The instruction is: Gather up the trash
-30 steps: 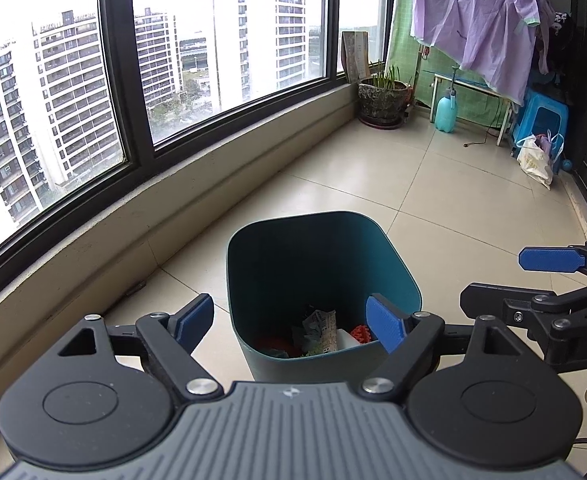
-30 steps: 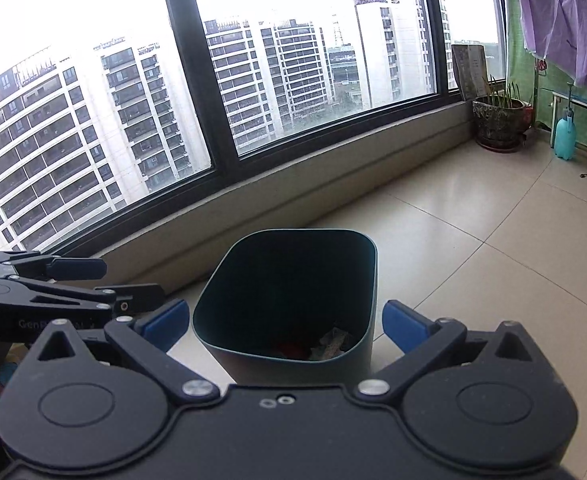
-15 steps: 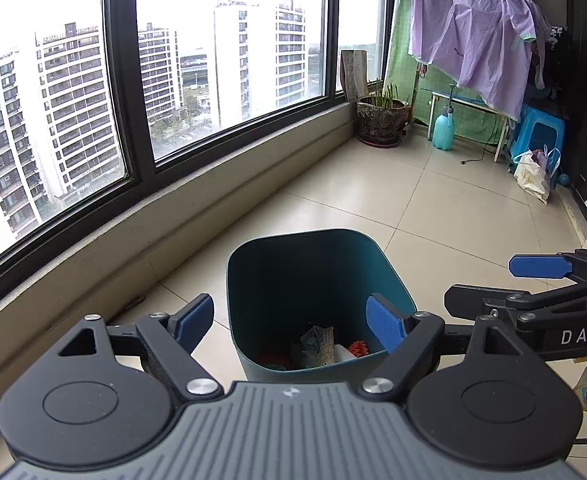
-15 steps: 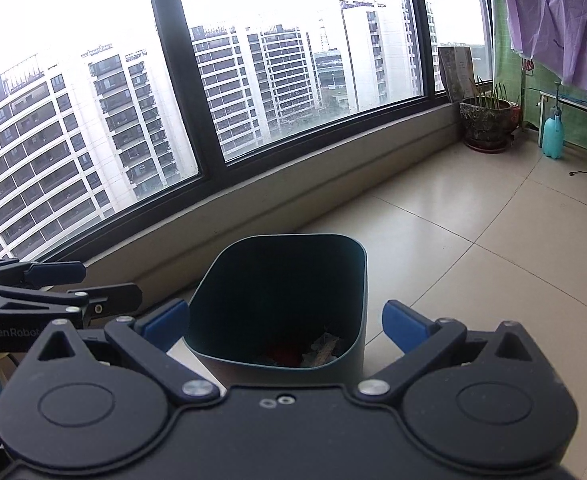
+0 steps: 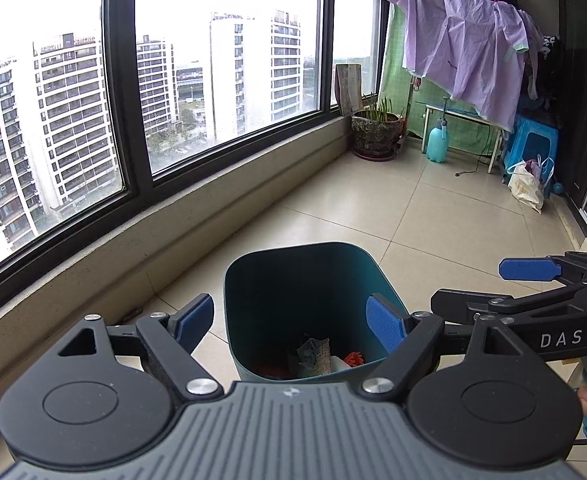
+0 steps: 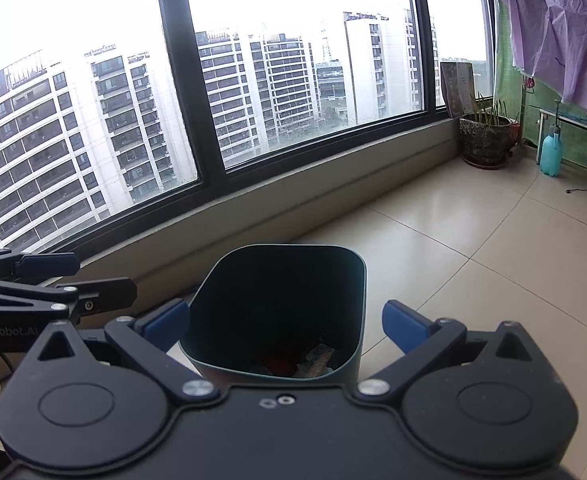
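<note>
A dark teal trash bin [image 5: 293,280] stands on the tiled balcony floor, also in the right wrist view [image 6: 277,280]. Inside lie crumpled paper wrappers [image 5: 313,354] and red scraps [image 5: 353,359]; they show dimly in the right wrist view [image 6: 317,358]. My left gripper [image 5: 291,324] is open and empty, above and just short of the bin. My right gripper [image 6: 285,322] is open and empty, also above the bin's near side. Each gripper appears at the edge of the other's view, the right one [image 5: 533,280] and the left one [image 6: 53,276].
A low wall under large windows [image 5: 133,240] runs along the left. At the far end stand a potted plant [image 5: 375,132], a teal spray bottle [image 5: 437,142], a blue stool [image 5: 531,148], a plastic bag [image 5: 527,188] and hanging purple laundry [image 5: 465,52].
Both grippers have risen and tilted up, so the bin sits lower in both views and more of the balcony shows. Both stay open and empty.
</note>
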A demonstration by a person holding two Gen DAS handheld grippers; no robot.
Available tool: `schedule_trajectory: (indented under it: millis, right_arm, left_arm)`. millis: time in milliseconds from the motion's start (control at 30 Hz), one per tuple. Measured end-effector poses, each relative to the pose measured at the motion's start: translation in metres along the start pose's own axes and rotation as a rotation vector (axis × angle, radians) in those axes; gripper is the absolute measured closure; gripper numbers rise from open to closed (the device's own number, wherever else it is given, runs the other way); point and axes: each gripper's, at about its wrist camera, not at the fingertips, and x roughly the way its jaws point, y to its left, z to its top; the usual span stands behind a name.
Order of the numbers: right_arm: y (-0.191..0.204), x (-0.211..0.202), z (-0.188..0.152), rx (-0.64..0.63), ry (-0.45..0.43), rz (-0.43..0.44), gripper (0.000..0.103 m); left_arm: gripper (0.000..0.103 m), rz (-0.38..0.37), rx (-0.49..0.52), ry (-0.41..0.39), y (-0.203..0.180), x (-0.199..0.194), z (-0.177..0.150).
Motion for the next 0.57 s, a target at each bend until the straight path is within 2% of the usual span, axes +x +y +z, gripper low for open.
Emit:
schedule_trajectory:
  millis: [567]
  right_arm:
    - [0.0005, 0.0042, -0.0011, 0.016, 0.02, 0.004, 0.0]
  left_arm:
    - [0.019, -0.01, -0.005, 0.02, 0.0031, 0.001, 0.0019]
